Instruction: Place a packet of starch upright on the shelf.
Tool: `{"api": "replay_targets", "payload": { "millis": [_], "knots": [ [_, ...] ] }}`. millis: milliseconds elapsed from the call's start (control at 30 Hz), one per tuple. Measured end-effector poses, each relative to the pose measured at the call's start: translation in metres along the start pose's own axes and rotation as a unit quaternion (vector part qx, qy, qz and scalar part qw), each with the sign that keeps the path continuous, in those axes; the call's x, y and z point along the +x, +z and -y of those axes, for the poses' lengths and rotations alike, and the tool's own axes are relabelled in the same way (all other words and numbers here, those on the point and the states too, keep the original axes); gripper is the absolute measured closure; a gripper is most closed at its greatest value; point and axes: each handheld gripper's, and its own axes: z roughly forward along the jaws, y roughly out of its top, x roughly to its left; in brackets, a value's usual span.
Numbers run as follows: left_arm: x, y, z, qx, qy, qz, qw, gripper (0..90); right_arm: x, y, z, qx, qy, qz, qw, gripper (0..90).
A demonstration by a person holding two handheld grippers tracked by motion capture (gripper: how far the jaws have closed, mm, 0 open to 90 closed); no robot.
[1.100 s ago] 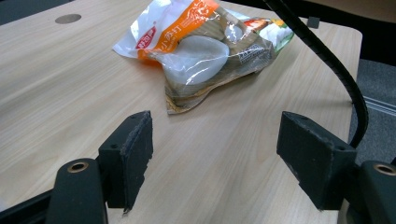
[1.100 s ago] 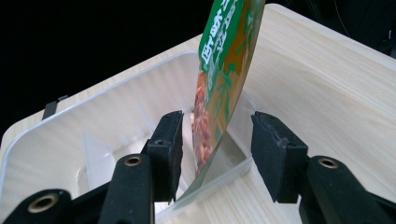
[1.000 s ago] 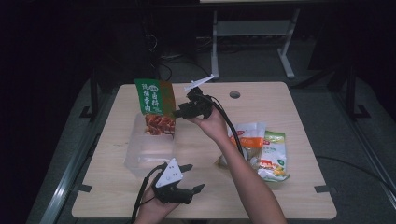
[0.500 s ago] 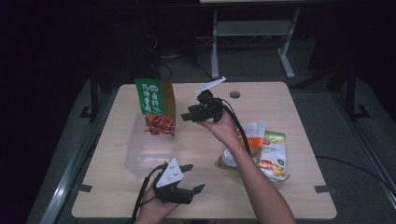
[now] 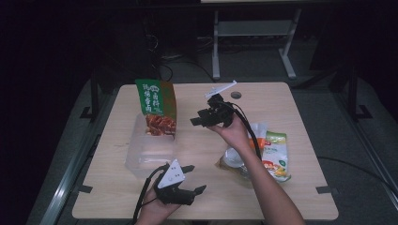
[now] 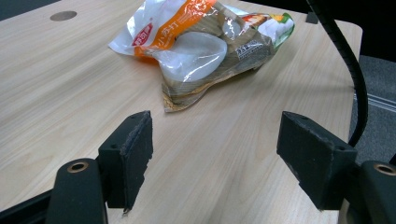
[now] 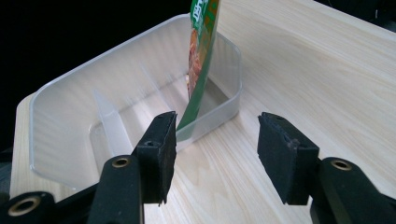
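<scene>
My right gripper (image 5: 199,120) has just been opening, nothing between the jaws, hanging just off the clear bin (image 5: 141,157) where the green snack bag (image 5: 157,107) stands upright at the far end. My left gripper (image 5: 191,179) sits open near the table edge (image 5: 206,218), bare wood ahead up to the snack pile (image 6: 201,46).

High view dim, surroundings near black; table (image 5: 281,187) lit from above, soft shadows. Gripper views brighter, sharp up close. Glare on bags (image 6: 196,46); tub (image 7: 70,107) slightly motion-blurred; far edges soft.
</scene>
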Motion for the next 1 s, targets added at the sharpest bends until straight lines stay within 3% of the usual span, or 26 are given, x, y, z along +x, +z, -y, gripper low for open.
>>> {"api": "replay_targets", "payload": {
  "millis": [433,1000],
  "knots": [
    [0.001,0.000,0.000,0.002,0.007,0.001,1.0000,26.8,-0.006,-0.017,0.019,0.010,0.008,0.019,0.9997,43.4],
    [0.000,0.000,0.000,-0.001,-0.002,-0.001,1.0000,26.7,-0.013,-0.057,0.048,0.018,0.035,0.045,0.9982,41.6]
  ]
}}
